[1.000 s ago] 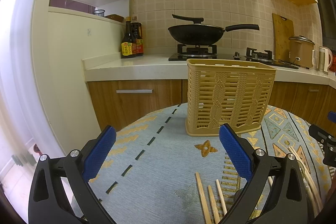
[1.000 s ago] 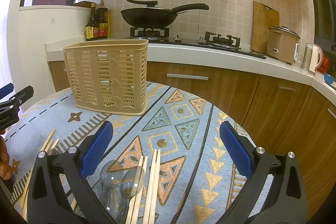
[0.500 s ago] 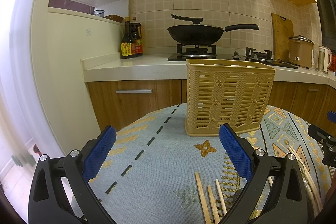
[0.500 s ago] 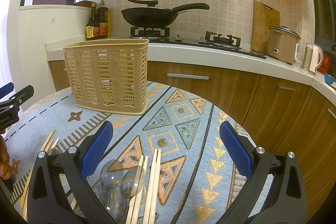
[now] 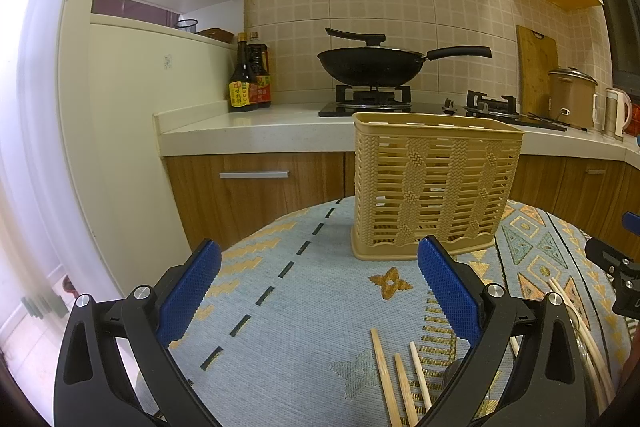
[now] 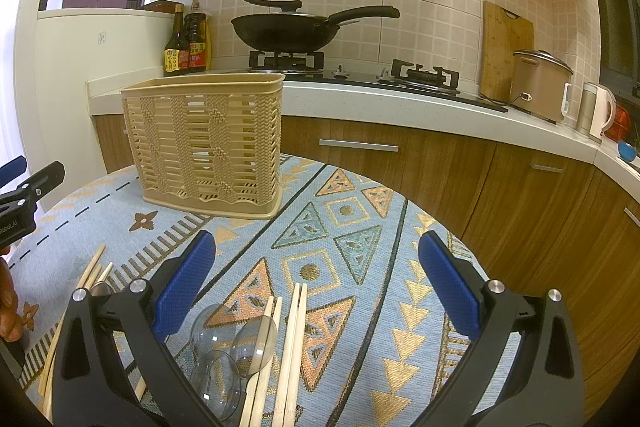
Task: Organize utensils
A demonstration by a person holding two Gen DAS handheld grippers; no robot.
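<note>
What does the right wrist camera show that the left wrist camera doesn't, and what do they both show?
Only the right wrist view shows the clear plastic spoons lying on the cloth beside a pale chopstick pair, and the open right gripper above them. Only the left wrist view shows the open left gripper head-on, with three chopstick tips between its fingers. Both show the beige slatted basket standing upright on the patterned tablecloth, with the black wok on the stove behind.
</note>
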